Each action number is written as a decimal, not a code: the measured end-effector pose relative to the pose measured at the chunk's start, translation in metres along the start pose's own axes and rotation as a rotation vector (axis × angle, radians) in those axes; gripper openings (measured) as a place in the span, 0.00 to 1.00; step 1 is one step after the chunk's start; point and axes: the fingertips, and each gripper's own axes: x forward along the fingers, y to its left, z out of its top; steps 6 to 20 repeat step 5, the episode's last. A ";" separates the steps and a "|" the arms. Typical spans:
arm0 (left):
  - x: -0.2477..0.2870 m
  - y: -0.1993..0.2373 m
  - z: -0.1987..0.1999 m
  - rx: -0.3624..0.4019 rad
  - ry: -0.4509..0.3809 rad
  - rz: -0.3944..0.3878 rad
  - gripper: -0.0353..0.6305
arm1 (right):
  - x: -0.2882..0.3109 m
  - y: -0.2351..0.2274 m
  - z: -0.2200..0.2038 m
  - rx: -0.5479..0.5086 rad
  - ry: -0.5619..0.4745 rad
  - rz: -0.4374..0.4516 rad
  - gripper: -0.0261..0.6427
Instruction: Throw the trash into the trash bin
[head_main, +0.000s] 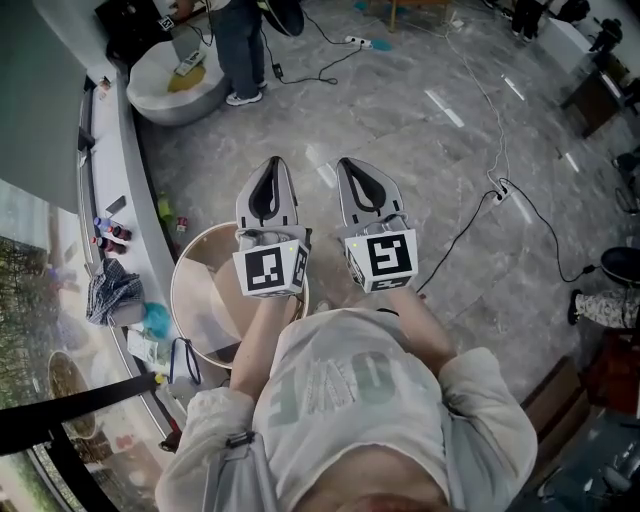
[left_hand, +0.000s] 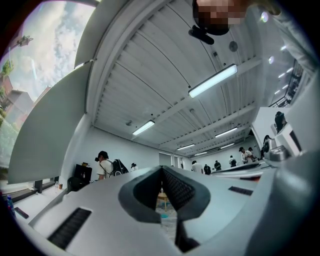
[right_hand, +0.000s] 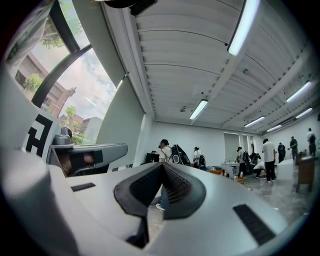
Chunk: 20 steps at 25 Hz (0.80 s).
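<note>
The round, pale trash bin (head_main: 186, 262) stands on the grey floor below my left hand, its open top partly hidden by the gripper and forearm. My left gripper (head_main: 273, 163) is held over the bin's far rim, pointing away from me. Its jaws are shut tip to tip with nothing between them, which the left gripper view confirms (left_hand: 161, 170). My right gripper (head_main: 349, 163) is held beside it, to the right of the bin, also shut and empty (right_hand: 162, 165). No piece of trash shows in either gripper.
A window ledge (head_main: 128, 180) along the left carries bottles, a checked cloth (head_main: 112, 291) and a blue item (head_main: 156, 318). A white round tub (head_main: 165, 95) and a standing person (head_main: 240, 45) are at the far left. Cables and a power strip (head_main: 500, 193) lie on the floor to the right.
</note>
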 end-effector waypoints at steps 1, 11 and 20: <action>0.000 -0.001 0.001 -0.001 -0.003 -0.004 0.07 | 0.000 0.000 0.001 -0.003 -0.002 -0.002 0.06; 0.000 -0.005 0.003 -0.011 -0.014 -0.025 0.07 | -0.002 0.000 0.003 -0.006 -0.006 -0.008 0.06; 0.000 -0.005 0.003 -0.011 -0.014 -0.025 0.07 | -0.002 0.000 0.003 -0.006 -0.006 -0.008 0.06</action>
